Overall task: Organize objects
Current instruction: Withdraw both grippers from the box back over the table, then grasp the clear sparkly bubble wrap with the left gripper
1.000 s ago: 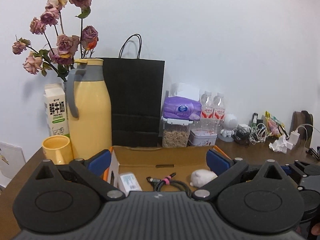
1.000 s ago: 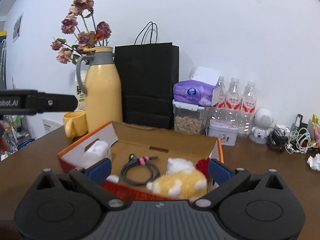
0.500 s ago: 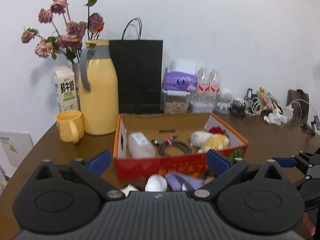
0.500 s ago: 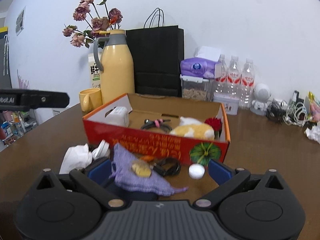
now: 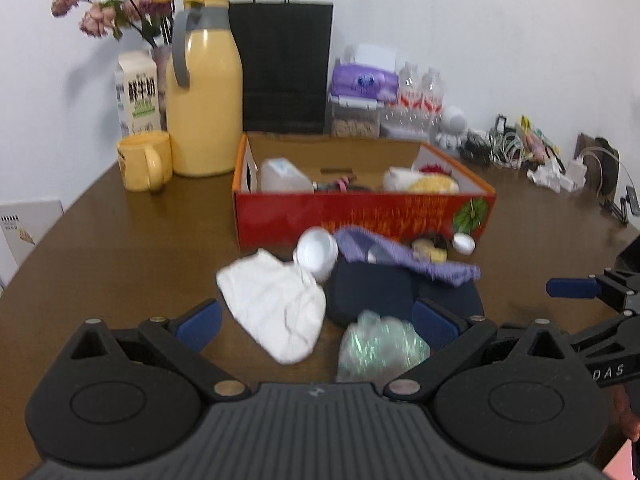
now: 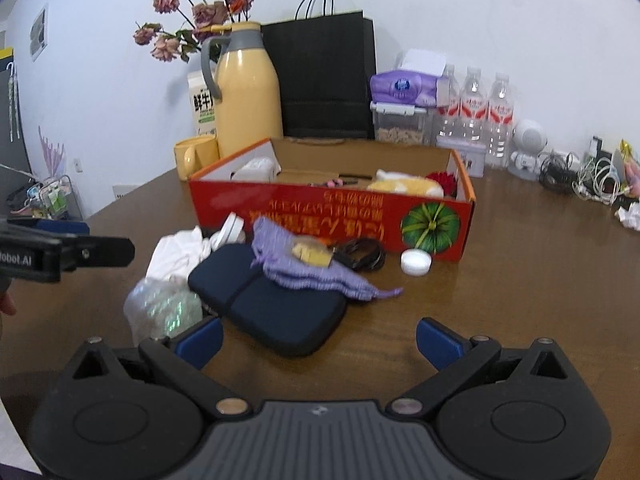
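Brown table [image 6: 520,280], both grippers level above it, left gripper [image 5: 316,322] and right gripper [image 6: 318,340] spread wide, empty.

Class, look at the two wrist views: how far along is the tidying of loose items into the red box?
Partly done. The red box already holds a plush toy, a coiled cable and a white container. Nothing is in hand: the left gripper and right gripper hover with jaws open and empty. Left on the table: white cloth, navy case, purple pouch, small white cap, crinkly plastic bag.

Probably a home: thermos [image 6: 247,92], flowers [image 6: 192,20] (dried).
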Demonstrator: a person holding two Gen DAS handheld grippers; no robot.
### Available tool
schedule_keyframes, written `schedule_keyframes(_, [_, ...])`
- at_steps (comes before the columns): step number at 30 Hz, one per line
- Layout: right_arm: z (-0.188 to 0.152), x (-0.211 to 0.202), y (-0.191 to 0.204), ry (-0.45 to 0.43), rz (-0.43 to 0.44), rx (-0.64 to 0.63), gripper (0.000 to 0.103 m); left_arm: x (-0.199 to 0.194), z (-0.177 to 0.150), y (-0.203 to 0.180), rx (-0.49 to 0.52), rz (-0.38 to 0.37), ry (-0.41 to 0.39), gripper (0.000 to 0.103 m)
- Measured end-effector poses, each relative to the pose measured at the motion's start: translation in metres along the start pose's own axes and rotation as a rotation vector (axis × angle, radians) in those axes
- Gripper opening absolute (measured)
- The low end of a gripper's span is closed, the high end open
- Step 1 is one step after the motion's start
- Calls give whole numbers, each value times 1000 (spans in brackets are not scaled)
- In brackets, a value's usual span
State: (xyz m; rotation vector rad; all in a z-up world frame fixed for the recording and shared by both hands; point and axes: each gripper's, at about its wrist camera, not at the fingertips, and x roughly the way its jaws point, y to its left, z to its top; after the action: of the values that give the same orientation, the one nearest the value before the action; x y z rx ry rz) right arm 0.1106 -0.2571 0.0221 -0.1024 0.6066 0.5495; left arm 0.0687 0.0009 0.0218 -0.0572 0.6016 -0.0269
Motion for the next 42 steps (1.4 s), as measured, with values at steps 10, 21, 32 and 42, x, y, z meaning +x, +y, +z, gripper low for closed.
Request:
schedule_keyframes(10, [-13,5,-5,37,-11,24,103,24,-18,-22,40,-50,69,103])
schedule_keyframes(21, [-14,9,-9,51,-19,28,103,42,-23,-31,51,-86,76,71])
schedule_keyframes(32, [-13,15,-9,64,-24,29,103,35,-23,-23,12,-123,16,44])
schedule_keyframes(42, [-2,17,-8,47,-29,11,103,19,3,-10,-7,-95,-83,44])
